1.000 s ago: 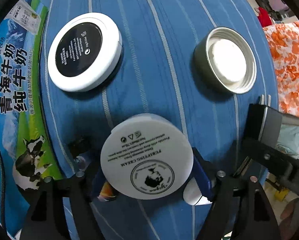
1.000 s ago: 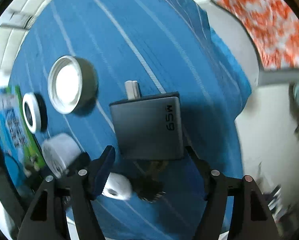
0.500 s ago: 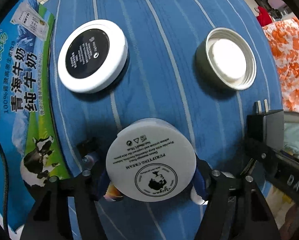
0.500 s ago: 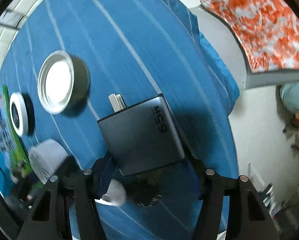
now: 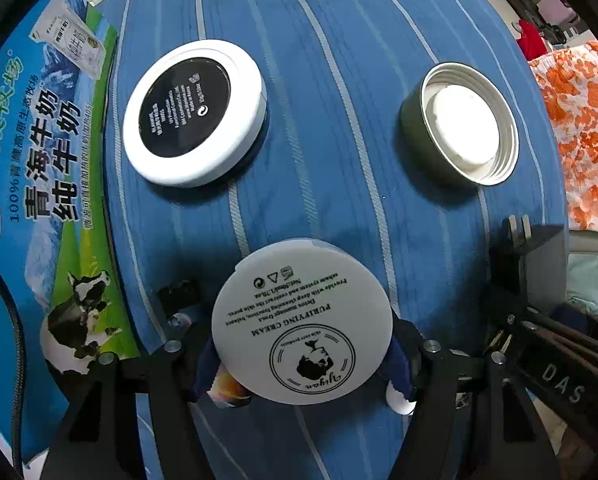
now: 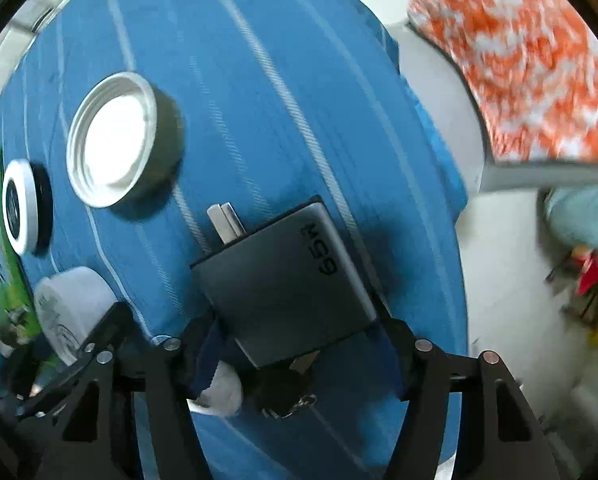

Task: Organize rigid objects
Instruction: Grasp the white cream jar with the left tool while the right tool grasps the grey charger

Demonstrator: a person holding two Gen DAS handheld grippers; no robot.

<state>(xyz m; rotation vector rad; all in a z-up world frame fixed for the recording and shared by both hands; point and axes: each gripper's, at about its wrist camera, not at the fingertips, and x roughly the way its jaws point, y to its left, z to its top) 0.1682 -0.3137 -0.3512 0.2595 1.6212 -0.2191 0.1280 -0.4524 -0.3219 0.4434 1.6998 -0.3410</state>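
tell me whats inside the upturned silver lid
The silver lid lies open side up on the blue striped cloth. Inside are screw threads round the wall and a white liner disc, nothing else. The cloth beneath it is covered.

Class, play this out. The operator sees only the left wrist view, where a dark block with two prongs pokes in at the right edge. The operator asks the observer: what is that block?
Observer: A grey charger. The right wrist view shows "65W" printed on its face.
Operator: My left gripper is shut on the cream jar. Is the charger gripped too?
Observer: Yes, the right gripper is shut on it, one finger against each side.
Operator: Is it over the cloth?
Observer: Yes. The blue striped cloth shows all round it, and the cloth's edge lies further right.
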